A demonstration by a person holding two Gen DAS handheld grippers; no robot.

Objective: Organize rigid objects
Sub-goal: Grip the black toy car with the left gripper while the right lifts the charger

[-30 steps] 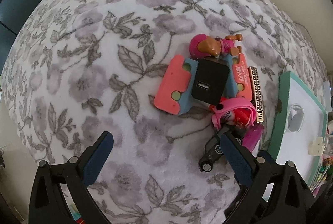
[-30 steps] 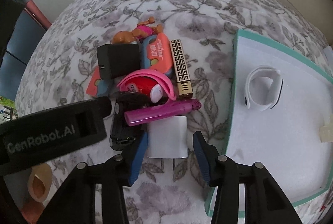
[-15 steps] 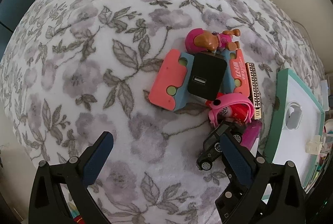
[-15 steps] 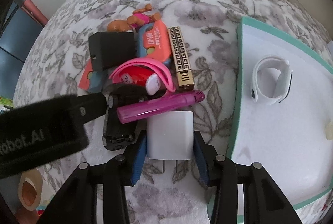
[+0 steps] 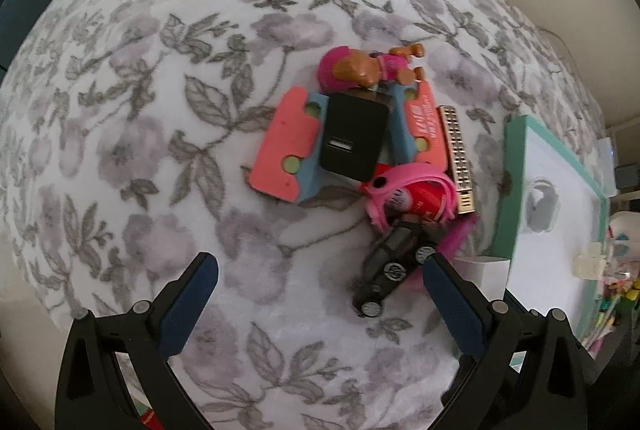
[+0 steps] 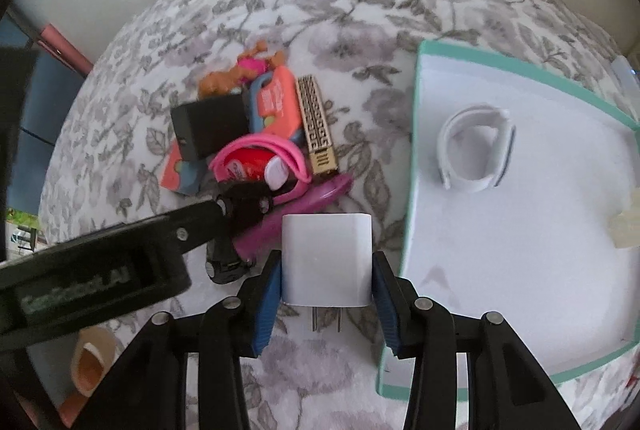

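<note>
So compared to a second earlier, the right gripper (image 6: pixel 325 296) had closed in on the white charger (image 6: pixel 326 260) and picked it clear of the pile; before, its pads only flanked it. Both blue pads (image 6: pixel 267 304) were pressed on the charger's sides at a middling width, prongs pointing back toward the camera, and it hung just left of the tray (image 6: pixel 412 166) edge.

The left gripper (image 5: pixel 320 294) was spread wide and held nothing, hovering over the bedspread (image 5: pixel 132 134) with its right pad right by the toy car (image 5: pixel 386 270), though I couldn't tell if they touched.

Count: two chargers, one white and one black (image 5: pixel 354 140); one car; one dog figure (image 5: pixel 360 70); one gold comb (image 6: pixel 318 126); one pink band (image 6: pixel 260 158) around a red thing; one magenta stick (image 6: pixel 304 206); one coral-and-blue toy (image 5: pixel 292 150). On the tray: one white band (image 6: pixel 474 150), plus something small and pale at the right edge, too blurry to name.
</note>
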